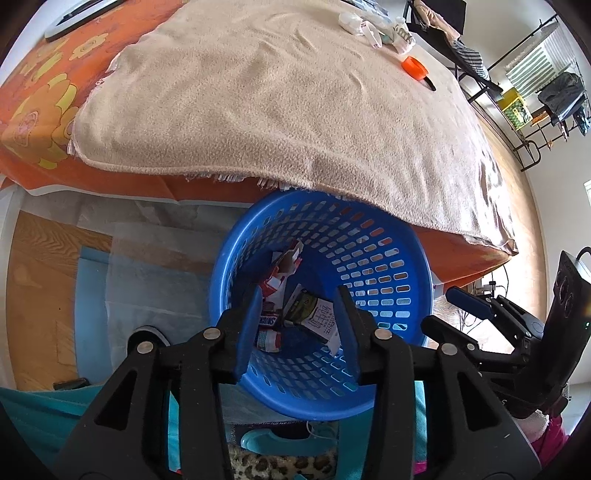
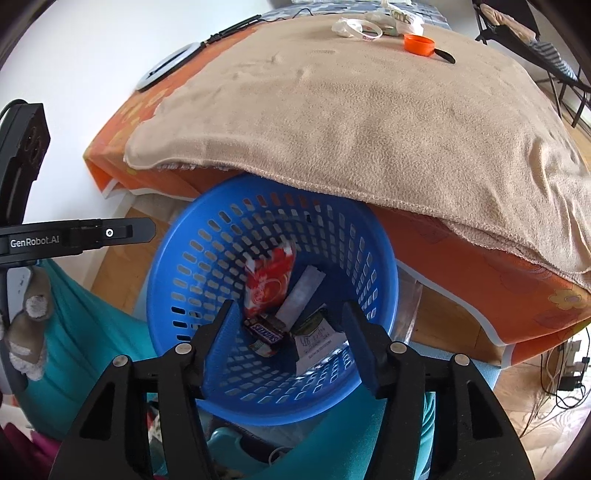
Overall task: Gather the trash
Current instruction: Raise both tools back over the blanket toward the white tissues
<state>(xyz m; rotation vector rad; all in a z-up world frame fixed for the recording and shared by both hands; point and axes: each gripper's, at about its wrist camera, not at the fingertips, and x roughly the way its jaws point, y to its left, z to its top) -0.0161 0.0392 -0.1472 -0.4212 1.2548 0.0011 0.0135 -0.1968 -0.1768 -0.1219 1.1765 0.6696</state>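
Both grippers hang over the blue basket (image 1: 388, 266), jaws apart and empty.

In the lower middle of each view, the left gripper (image 1: 299, 328) and right gripper (image 2: 286, 334) stand part open over wrappers (image 2: 269, 284) lying in the basket; more trash (image 2: 373, 24) sits at the top, on the beige blanket (image 2: 351, 122).

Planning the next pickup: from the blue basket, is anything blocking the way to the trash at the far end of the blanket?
Nothing visible does. The beige blanket lies bare between the blue basket and the white wrappers and orange cap.
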